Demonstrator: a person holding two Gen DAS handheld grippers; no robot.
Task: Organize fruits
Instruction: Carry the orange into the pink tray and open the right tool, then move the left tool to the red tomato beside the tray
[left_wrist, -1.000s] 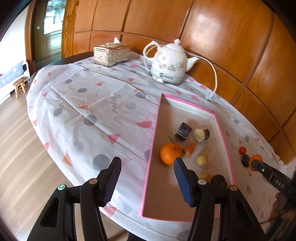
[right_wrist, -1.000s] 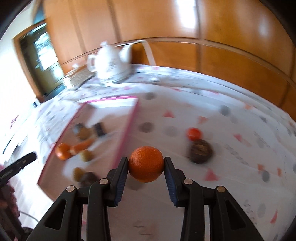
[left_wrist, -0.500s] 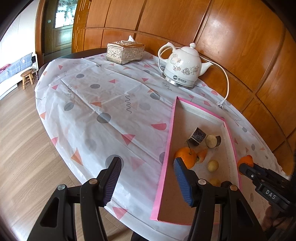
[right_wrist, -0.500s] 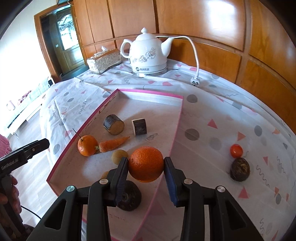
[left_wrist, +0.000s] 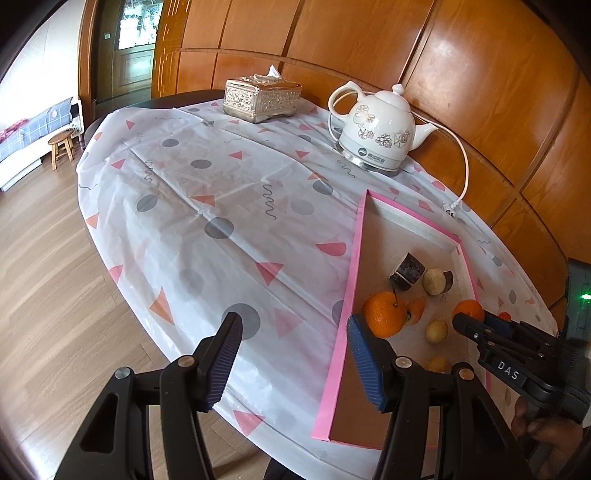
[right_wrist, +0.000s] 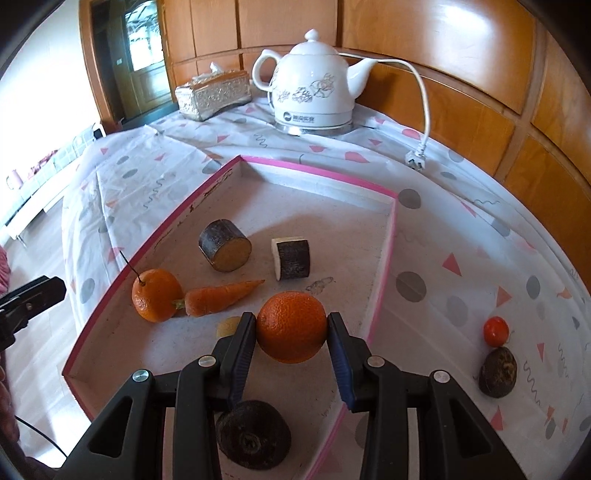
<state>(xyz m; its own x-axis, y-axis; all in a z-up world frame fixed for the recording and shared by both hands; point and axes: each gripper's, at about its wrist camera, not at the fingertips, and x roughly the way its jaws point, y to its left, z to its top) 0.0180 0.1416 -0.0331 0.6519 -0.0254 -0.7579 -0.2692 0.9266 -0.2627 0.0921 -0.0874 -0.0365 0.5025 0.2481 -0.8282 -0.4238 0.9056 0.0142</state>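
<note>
- Over the pink-rimmed tray (right_wrist: 384, 258), the right gripper (right_wrist: 291, 332) clamps an orange (right_wrist: 291, 326) between its blue pads, above the tray floor.
- In the tray lie a stemmed tangerine (right_wrist: 155, 295), a carrot (right_wrist: 221, 295) touching it, two dark cut chunks (right_wrist: 225, 245) and a dark round fruit (right_wrist: 253, 439) near the gripper.
- A small yellowish fruit (right_wrist: 229, 326) sits behind the left finger, mostly hidden; it may be a longan.
- On the cloth (right_wrist: 461, 240) right of the tray, a small red fruit (right_wrist: 496, 331) sits just beside another dark one (right_wrist: 497, 373).
- The left gripper (left_wrist: 291, 354) hangs with jaws spread and empty, over the tray's near left rim (left_wrist: 338, 354).
- A white kettle (right_wrist: 314, 96) and tissue box (right_wrist: 212, 94) stand at the far edge.
</note>
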